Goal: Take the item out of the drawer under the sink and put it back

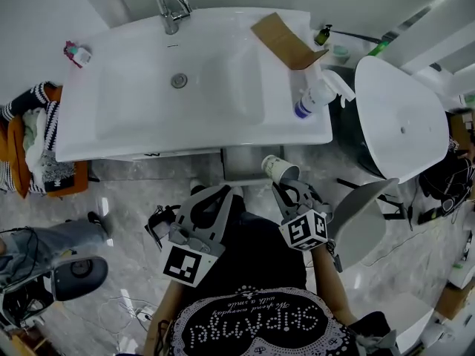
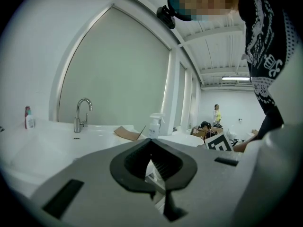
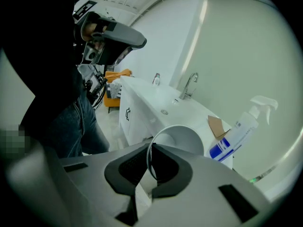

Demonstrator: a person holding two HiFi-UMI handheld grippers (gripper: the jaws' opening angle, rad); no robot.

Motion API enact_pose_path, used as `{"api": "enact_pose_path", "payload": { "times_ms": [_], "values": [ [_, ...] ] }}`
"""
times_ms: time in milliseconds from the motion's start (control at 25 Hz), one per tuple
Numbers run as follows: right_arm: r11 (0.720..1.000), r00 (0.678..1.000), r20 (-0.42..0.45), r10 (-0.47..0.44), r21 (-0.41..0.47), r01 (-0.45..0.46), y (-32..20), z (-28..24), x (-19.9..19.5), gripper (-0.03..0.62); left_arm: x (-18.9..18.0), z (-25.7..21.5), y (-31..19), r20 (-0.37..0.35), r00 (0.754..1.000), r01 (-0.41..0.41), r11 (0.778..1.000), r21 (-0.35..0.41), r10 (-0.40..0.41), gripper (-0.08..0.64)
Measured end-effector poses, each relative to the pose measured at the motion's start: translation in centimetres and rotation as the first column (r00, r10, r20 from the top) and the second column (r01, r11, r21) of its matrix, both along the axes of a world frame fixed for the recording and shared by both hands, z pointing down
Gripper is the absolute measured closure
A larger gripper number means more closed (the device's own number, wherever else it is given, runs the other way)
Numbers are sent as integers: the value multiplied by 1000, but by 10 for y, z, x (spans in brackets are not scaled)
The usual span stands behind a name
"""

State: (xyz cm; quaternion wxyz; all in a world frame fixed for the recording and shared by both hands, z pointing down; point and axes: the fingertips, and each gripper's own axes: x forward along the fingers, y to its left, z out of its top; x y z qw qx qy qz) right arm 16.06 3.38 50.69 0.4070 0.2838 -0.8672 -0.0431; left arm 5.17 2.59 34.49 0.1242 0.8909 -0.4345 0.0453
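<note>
The white sink vanity [image 1: 148, 136] stands in front of me, and a drawer section [image 1: 249, 165] shows below its front edge; whether the drawer is pulled out I cannot tell. My right gripper [image 1: 286, 188] is shut on the rim of a white paper cup [image 1: 278, 169], held on its side just in front of the vanity. In the right gripper view the cup [image 3: 182, 138] sticks out beyond the right gripper [image 3: 150, 150], its thin wall pinched between the pads. My left gripper [image 1: 223, 193] hangs beside it. Seen from its own camera, the left gripper [image 2: 151, 143] is shut with nothing in it.
On the counter are a faucet [image 1: 171, 10], a cardboard piece [image 1: 286, 41], a spray bottle [image 1: 315, 95] and a small bottle [image 1: 78, 53]. A white oval fixture [image 1: 404, 117] stands at the right. An orange chair with clothes [image 1: 33, 139] and a person's leg [image 1: 44, 243] are at the left.
</note>
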Motion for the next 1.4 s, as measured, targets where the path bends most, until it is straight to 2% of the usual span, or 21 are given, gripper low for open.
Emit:
{"api": "enact_pose_path", "payload": {
  "times_ms": [520, 1080, 1400],
  "values": [
    [992, 986, -114, -124, -15, 123, -9, 32, -15, 568, -7, -1, 1, -7, 999, 37, 999, 2, -37, 560],
    [980, 970, -165, -180, -110, 164, -17, 81, -19, 569, -27, 2, 1, -2, 994, 111, 993, -29, -111, 560],
    [971, 958, -190, -216, -147, 190, -27, 107, -26, 569, -34, 9, 1, 8, 992, 128, 990, -58, -128, 560]
  ]
}}
